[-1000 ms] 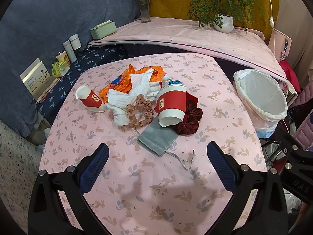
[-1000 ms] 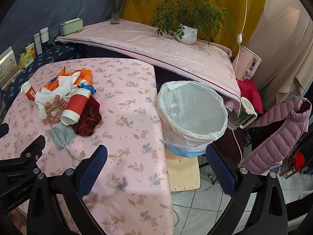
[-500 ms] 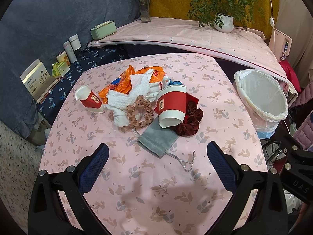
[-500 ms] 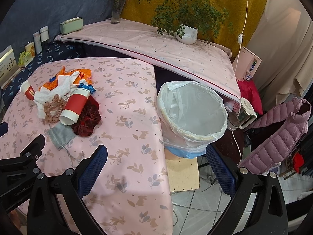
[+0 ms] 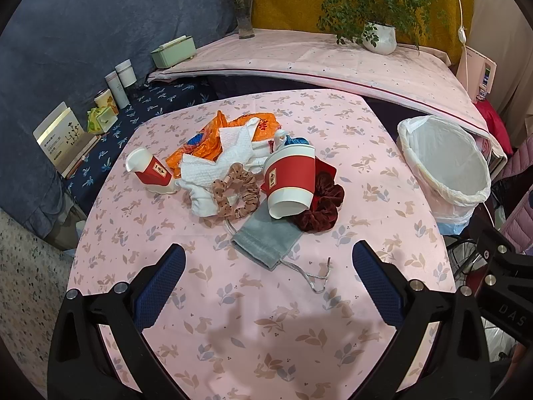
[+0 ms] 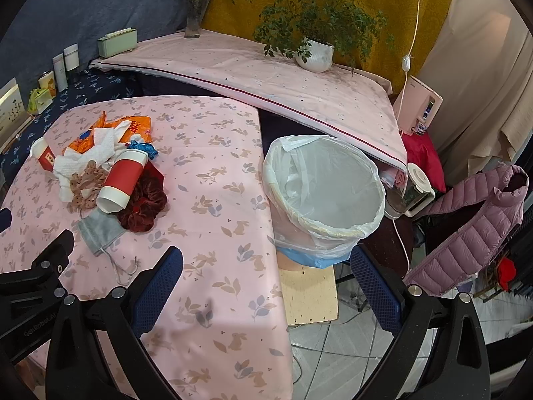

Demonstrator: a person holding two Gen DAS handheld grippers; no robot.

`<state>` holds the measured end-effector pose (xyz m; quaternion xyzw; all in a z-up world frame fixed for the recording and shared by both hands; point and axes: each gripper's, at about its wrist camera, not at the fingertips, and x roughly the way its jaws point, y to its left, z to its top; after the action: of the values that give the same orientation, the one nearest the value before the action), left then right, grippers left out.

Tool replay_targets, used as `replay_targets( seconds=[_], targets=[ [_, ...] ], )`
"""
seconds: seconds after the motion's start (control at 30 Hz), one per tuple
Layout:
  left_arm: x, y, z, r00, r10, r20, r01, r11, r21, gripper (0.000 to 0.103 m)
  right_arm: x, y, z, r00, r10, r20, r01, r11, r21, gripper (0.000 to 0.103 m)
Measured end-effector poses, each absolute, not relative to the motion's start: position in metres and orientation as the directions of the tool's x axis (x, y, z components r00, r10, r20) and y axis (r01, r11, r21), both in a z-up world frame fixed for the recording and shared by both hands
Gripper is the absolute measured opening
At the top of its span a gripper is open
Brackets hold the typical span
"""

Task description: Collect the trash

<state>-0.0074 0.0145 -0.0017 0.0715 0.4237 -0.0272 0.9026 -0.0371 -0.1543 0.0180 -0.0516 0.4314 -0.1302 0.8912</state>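
Trash pile (image 5: 253, 180) beyond left hand-held gripper (image 5: 266, 266), jaws spread, empty.

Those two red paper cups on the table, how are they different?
The big cup is whole and round, lying on its side on the dark red scrunchie; the small cup is squashed, its rim pinched out of shape. The big cup sits in the middle of the pile, the small cup alone at its left edge on the tablecloth. Both are red with white rims and a small label.
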Motion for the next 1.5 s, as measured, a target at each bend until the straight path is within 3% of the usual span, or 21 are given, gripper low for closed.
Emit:
replay_targets(
  seconds=[0.83, 1.5],
  targets=[
    [-0.007, 0.014, -0.002, 0.639, 0.013, -0.769, 0.108, 0.988, 0.107, 0.096, -0.038, -0.16, 0.017, 0.586, -0.301, -0.752, 0.224, 0.952, -0.206, 0.096],
    [0.016, 0.056, -0.012, 0.642, -0.008, -0.766, 0.046, 0.999, 0.028, 0.096, -0.034, -0.164, 0.026, 0.666, -0.295, -0.685, 0.281, 0.95, -0.136, 0.096]
  ],
)
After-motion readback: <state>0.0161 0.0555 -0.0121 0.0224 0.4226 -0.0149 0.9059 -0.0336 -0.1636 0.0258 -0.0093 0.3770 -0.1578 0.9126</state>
